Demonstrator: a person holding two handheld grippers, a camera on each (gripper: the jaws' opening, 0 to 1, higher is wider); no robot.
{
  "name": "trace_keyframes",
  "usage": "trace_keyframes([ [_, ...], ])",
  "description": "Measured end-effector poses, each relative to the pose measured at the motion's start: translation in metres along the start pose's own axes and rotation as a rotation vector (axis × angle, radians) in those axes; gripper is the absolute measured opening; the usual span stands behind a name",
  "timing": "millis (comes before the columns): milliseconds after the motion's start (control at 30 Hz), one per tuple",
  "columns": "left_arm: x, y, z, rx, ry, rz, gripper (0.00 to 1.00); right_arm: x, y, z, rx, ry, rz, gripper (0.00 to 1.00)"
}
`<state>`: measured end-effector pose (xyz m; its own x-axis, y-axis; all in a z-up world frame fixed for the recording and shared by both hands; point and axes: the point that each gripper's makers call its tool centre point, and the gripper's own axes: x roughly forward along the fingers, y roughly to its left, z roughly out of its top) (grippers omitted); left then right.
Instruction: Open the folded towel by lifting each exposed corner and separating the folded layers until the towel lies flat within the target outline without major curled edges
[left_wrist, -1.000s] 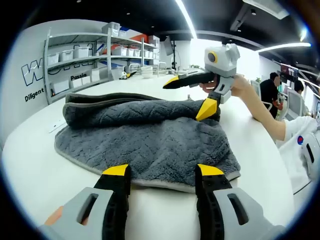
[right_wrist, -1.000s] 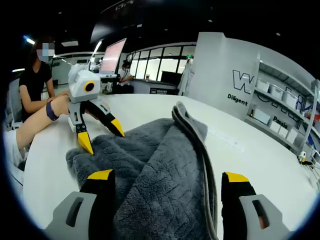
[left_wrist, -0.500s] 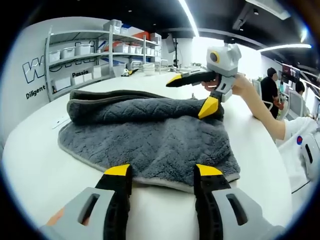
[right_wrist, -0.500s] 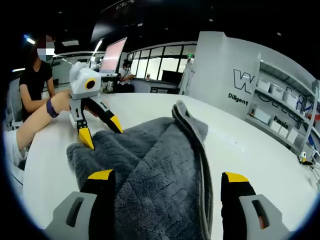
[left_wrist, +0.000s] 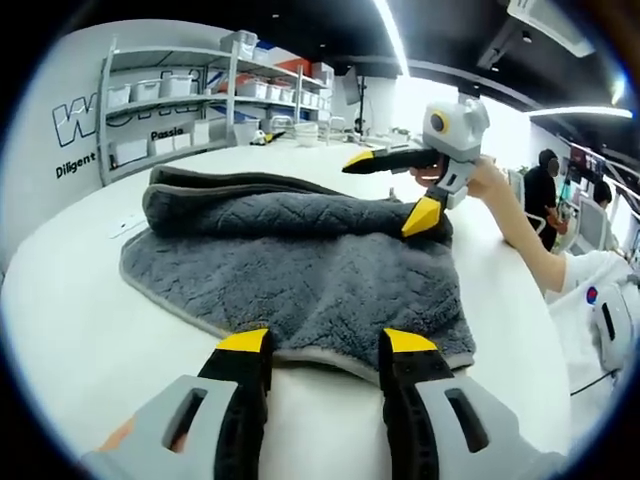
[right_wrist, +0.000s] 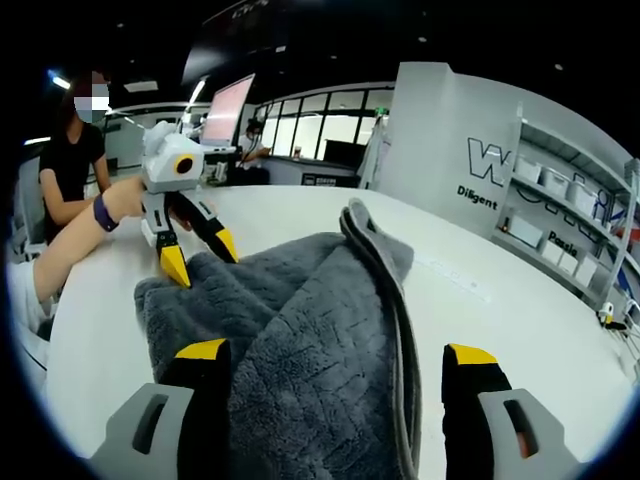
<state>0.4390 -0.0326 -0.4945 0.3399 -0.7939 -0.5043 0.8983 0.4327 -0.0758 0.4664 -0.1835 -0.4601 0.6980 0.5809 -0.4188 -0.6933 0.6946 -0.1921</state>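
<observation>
A grey towel (left_wrist: 300, 265) lies folded on the white table (left_wrist: 70, 300), its upper layer rolled back as a thick ridge along the far side. My left gripper (left_wrist: 327, 345) is open, its yellow tips resting at the towel's near hem. In the left gripper view my right gripper (left_wrist: 392, 187) is open wide at the ridge's right end, its lower tip touching the fabric. In the right gripper view the towel (right_wrist: 320, 330) runs between the spread jaws of my right gripper (right_wrist: 335, 352). My left gripper (right_wrist: 200, 255) stands open at the towel's far left edge.
Shelves with white bins (left_wrist: 180, 90) stand by a lettered wall (right_wrist: 490, 170). A small white slip (left_wrist: 127, 225) lies on the table beside the towel. A hand (left_wrist: 490, 180) holds the right gripper. People sit at desks (left_wrist: 545, 185) beyond the table edge.
My left gripper has moved in closer to the towel's near hem. In the right gripper view it has shifted slightly toward the fabric. The right gripper has hardly moved.
</observation>
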Motion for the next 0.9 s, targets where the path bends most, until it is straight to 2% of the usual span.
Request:
trace_keyframes([
  [900,-0.023,0.009,-0.012,-0.005,0.04,0.01,0.35,-0.001,0.003,0.001,0.006,0.001,0.007,0.89],
])
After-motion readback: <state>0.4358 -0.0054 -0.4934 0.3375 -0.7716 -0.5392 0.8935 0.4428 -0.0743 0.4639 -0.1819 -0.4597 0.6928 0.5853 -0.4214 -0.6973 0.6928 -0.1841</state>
